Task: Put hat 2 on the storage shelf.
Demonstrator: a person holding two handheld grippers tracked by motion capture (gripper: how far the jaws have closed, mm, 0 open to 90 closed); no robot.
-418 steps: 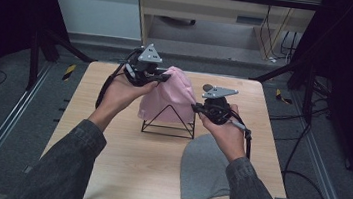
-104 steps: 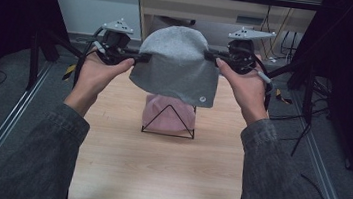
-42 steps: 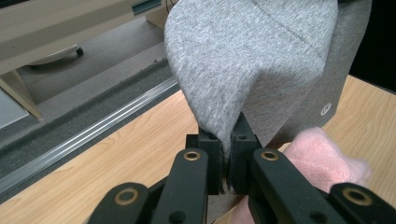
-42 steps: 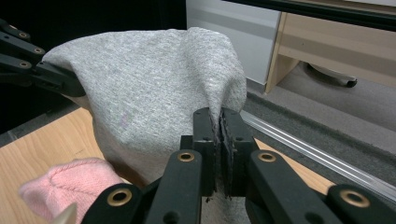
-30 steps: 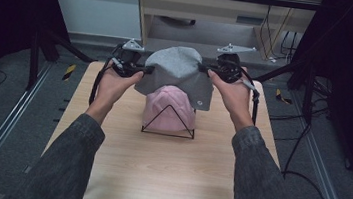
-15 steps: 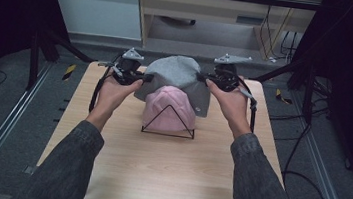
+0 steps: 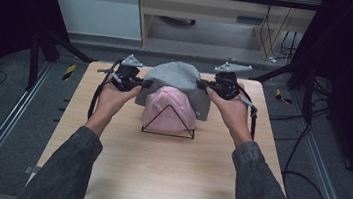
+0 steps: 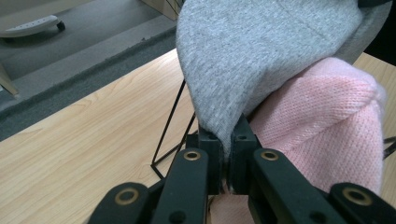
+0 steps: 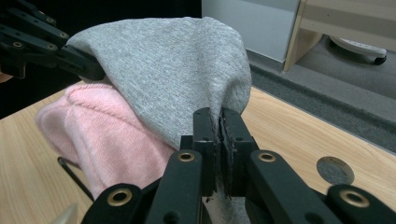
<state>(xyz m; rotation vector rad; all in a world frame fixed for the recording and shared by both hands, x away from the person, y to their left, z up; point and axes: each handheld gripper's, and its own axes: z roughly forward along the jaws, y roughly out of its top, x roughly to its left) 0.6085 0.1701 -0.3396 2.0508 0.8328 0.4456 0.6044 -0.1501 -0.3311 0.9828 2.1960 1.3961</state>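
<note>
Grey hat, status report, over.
Left gripper and right gripper shut on grey hat. Hat draped over pink hat on stand. Nothing in the way.

The middle of the tabletop [image 7: 110, 137] toward its far edge is taken up by a black wire stand [image 7: 168, 124] carrying a pink beanie [image 7: 166, 109], over which a grey beanie [image 7: 174, 76] is draped. The way in from either side is blocked by the left hand-held gripper [image 7: 145, 83] and the right hand-held gripper [image 7: 201, 84], each clamped on an edge of the grey beanie, with the forearms behind them. The near half of the tabletop, between the sleeves, lies open, as do the strips outside each hand. A round hole [image 9: 335, 171] is seen in the tabletop beyond the right hand-held gripper.
</note>
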